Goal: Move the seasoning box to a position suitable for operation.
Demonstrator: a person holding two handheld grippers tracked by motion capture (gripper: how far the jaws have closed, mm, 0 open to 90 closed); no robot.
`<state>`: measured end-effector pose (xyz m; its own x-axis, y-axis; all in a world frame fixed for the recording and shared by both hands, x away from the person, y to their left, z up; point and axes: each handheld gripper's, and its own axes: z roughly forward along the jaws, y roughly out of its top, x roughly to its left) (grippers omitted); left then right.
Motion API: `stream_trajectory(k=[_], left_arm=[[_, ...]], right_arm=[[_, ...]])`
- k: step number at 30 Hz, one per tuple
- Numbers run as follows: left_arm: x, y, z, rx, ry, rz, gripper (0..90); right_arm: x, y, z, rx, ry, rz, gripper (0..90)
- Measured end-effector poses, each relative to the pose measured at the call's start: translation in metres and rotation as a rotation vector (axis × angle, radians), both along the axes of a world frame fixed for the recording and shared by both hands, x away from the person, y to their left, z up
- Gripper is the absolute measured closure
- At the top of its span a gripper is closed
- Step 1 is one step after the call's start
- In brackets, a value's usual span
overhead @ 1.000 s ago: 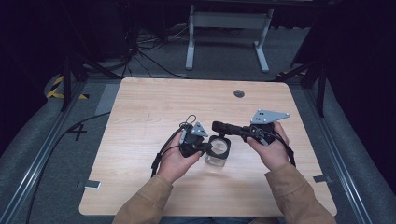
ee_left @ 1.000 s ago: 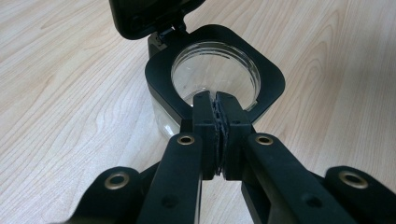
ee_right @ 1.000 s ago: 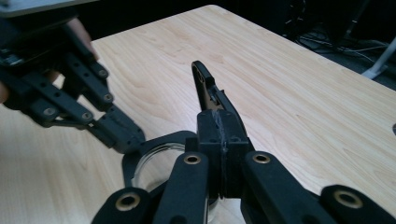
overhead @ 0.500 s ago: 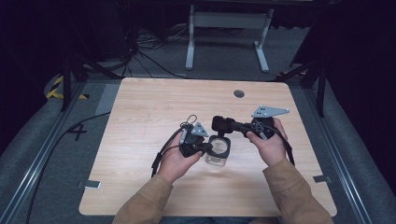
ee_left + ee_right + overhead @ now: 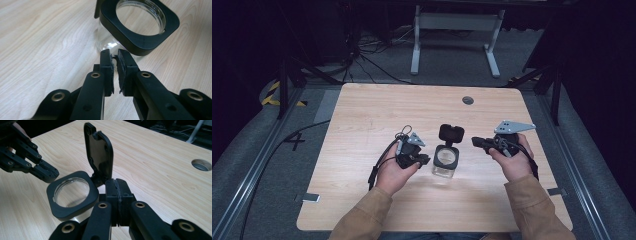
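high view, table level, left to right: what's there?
Left claw → glass jar with its hinged black lid flipped up → right claw. The small round hole in the table lies farther back and isn't placed in that order.

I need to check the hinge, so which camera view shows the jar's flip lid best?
The right gripper view: the lid stands open and upright, inner face visible, behind the jar. The high view shows it small; the left gripper view catches just an edge.
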<state>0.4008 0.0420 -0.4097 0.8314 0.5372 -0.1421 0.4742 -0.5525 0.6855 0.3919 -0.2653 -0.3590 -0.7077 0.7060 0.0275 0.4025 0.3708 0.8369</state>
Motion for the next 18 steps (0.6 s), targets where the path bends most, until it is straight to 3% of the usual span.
stream_trajectory(k=[4, 10, 11, 18], left_arm=[[-0.001, -0.007, -0.001, 0.014, -0.016, -0.025, 83.2], [-0.004, -0.009, 0.0, 0.006, -0.002, -0.042, 83.1], [-0.005, -0.011, -0.001, -0.01, 0.0, -0.041, 83.1], [-0.008, -0.017, 0.0, 0.009, -0.003, -0.075, 80.5]], right_arm=[[0.0, -0.003, -0.002, -0.003, 0.007, -0.005, 90.0], [0.002, -0.006, -0.004, -0.001, 0.017, -0.012, 90.0], [0.002, -0.006, -0.004, 0.0, 0.017, -0.012, 90.0], [0.002, -0.01, -0.003, 0.002, 0.011, -0.019, 90.0]])
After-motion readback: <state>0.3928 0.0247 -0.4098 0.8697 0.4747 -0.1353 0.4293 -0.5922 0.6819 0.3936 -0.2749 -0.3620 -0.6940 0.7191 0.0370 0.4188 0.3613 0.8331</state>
